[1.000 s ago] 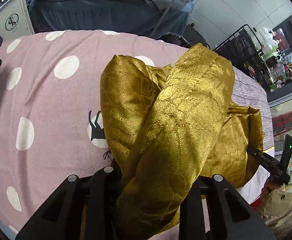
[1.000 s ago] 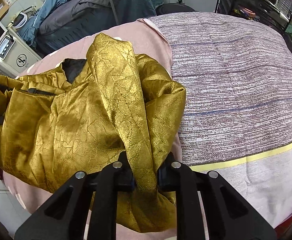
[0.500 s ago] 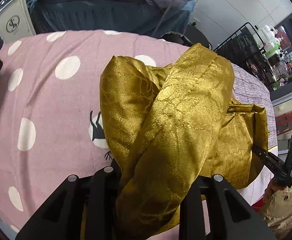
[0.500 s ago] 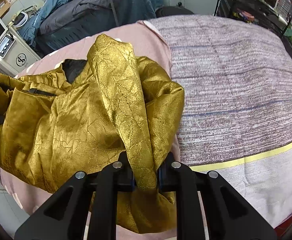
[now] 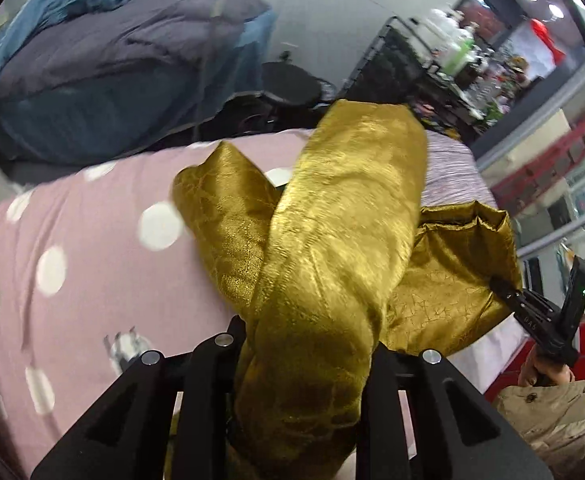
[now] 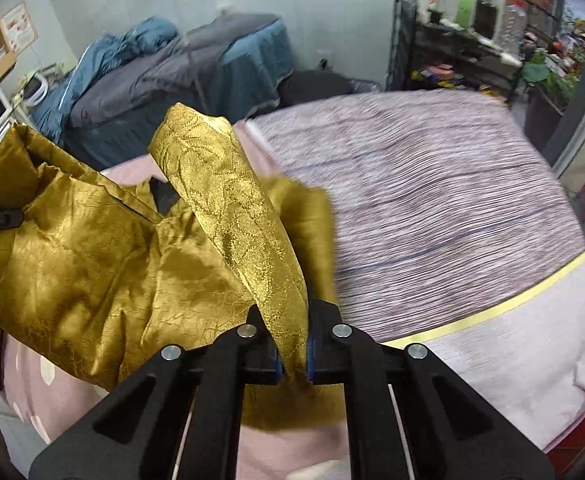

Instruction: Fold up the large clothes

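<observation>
Lifting since a second ago, we raise the shiny gold brocade garment (image 5: 340, 216) off the pink polka-dot bedsheet (image 5: 92, 288). Our left gripper (image 5: 304, 344) is closing on a thick bunch of it; our right gripper (image 6: 290, 344) pinches a narrow strip, jaws nearly shut. The striped mauve blanket (image 6: 432, 200) lies open at two o'clock, its edge at five.

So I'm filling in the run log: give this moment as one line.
left tool: closing on gold garment | right tool: shut on gold garment | garment: over pink dotted bedspread
</observation>
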Demonstrator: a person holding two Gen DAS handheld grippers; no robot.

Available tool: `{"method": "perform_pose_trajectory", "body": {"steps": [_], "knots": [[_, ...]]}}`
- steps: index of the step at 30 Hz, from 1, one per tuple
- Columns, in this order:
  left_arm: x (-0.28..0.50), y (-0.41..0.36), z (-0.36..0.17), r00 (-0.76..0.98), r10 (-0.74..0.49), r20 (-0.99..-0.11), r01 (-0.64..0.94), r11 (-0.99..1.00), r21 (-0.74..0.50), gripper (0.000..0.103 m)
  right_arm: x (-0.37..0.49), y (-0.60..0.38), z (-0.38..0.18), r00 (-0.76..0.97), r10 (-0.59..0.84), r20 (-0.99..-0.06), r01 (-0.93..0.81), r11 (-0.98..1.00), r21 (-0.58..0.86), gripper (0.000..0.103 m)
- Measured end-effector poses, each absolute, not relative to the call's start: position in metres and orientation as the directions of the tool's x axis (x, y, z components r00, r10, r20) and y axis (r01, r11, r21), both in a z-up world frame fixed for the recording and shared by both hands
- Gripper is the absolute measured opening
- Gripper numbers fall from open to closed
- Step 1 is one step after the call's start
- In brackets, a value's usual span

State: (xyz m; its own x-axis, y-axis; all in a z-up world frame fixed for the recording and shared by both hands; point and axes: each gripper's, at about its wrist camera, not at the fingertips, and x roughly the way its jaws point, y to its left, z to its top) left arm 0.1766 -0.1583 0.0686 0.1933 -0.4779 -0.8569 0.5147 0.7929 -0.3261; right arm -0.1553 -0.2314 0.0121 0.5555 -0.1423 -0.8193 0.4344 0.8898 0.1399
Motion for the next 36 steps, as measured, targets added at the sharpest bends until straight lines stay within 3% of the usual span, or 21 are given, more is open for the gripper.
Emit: {"method": "perform_pose_trajectory", "body": {"steps": [7, 12, 18, 25, 26, 28, 29, 30, 36], "knots": [[0.173, -0.267, 0.084, 0.133, -0.512, -0.849, 0.67, 0.677, -0.304, 0.019, -0.208, -0.294, 0.02, 0.547, -0.169, -0.82, 0.553, 0.808, 0.202, 0.006], [0.158, -0.284, 0.064, 0.128, -0.492, -0.861, 0.681, 0.675, -0.284, 0.019, -0.204, -0.303, -0.02, 0.499, -0.068, -0.864, 0.525, 0.817, 0.239, 0.006], [0.165, -0.207, 0.052, 0.206, -0.431, -0.878, 0.521, 0.808, -0.275, 0.018, -0.172, -0.271, -0.038, 0.517, -0.004, -0.856, 0.431, 0.865, 0.257, 0.006], [0.164, -0.054, -0.005, 0.198, -0.305, -0.932, 0.163, 0.948, -0.275, 0.017, -0.119, -0.24, -0.031, 0.55, 0.101, -0.829, 0.288, 0.909, 0.302, 0.008], [0.162, -0.038, -0.017, 0.186, -0.282, -0.941, 0.11, 0.958, -0.265, 0.016, -0.112, -0.235, -0.032, 0.542, 0.111, -0.833, 0.275, 0.913, 0.3, 0.014], [0.158, -0.012, -0.038, 0.158, -0.273, -0.949, 0.009, 0.961, -0.275, 0.016, -0.1, -0.233, -0.039, 0.52, 0.107, -0.848, 0.288, 0.912, 0.292, 0.045], [0.156, 0.001, -0.049, 0.146, -0.272, -0.951, -0.036, 0.959, -0.28, 0.015, -0.097, -0.239, -0.043, 0.519, 0.083, -0.85, 0.326, 0.901, 0.287, 0.079], [0.154, 0.005, -0.056, 0.141, -0.265, -0.954, -0.05, 0.961, -0.274, 0.015, -0.097, -0.246, -0.044, 0.526, 0.059, -0.849, 0.365, 0.885, 0.288, 0.092], [0.153, -0.008, -0.064, 0.156, -0.199, -0.968, 0.035, 0.98, -0.195, 0.014, -0.096, -0.298, -0.088, 0.492, 0.133, -0.86, 0.527, 0.74, 0.417, 0.094]]}}
